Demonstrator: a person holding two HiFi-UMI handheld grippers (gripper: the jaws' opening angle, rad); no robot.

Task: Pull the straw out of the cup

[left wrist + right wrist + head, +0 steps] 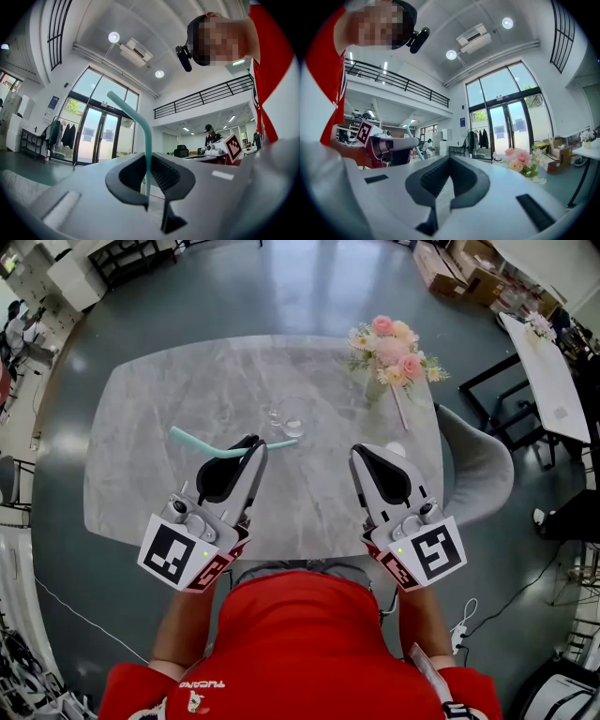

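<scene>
A teal bent straw (211, 448) is pinched crosswise in my left gripper (255, 443), which is shut on it above the marble table (141, 418). The straw's long end sticks out to the left and its short end points right, just in front of a clear glass cup (286, 415) standing mid-table; the straw is not in the cup. In the left gripper view the straw (146, 154) rises from between the closed pads of the left gripper (152, 199) and bends over to the left. My right gripper (362, 456) hovers to the right with its jaws together and nothing in them, as the right gripper view (438, 206) also shows.
A bunch of pink flowers (394, 354) stands at the table's far right corner. A grey chair (480, 470) is tucked at the right side. Boxes (455, 263) and a white side table (548, 371) lie beyond on the floor.
</scene>
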